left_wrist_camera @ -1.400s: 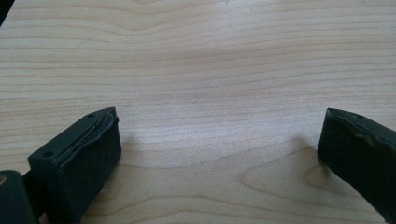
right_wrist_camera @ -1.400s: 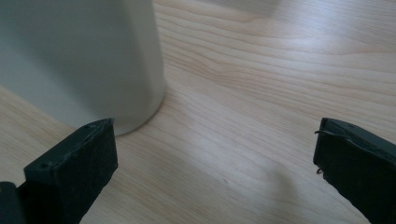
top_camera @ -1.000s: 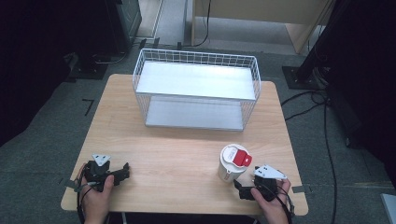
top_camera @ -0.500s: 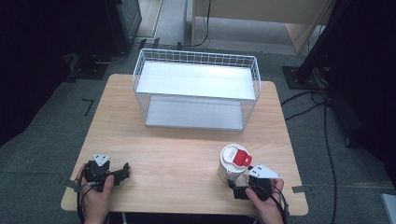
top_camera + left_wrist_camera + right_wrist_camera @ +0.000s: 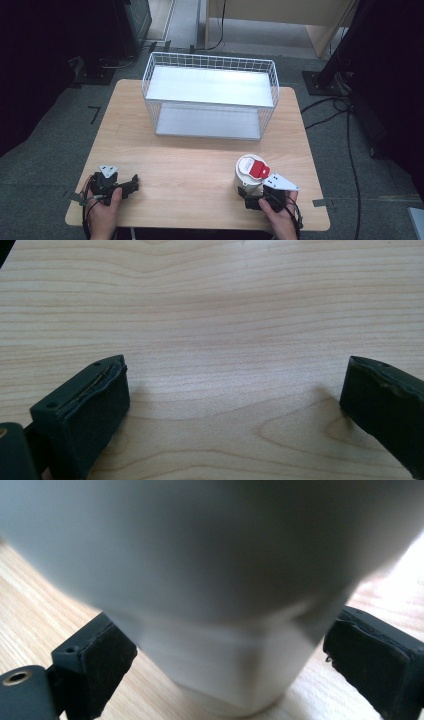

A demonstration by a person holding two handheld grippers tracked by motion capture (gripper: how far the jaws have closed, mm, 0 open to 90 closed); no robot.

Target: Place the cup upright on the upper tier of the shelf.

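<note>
Your wooden surface (image 5: 200, 165) stretches wide and bare between the white wire basket (image 5: 210, 95) at its far side and your hands at the near edge. The white cup (image 5: 248, 172) with a red lid tab stands near the right front corner, well apart from the basket. Your right gripper (image 5: 252, 192) sits at its base, jaws spread either side of the cup without closing on it. Your left gripper (image 5: 131, 184) rests near the left front edge, jaws wide apart over bare wood.
</note>
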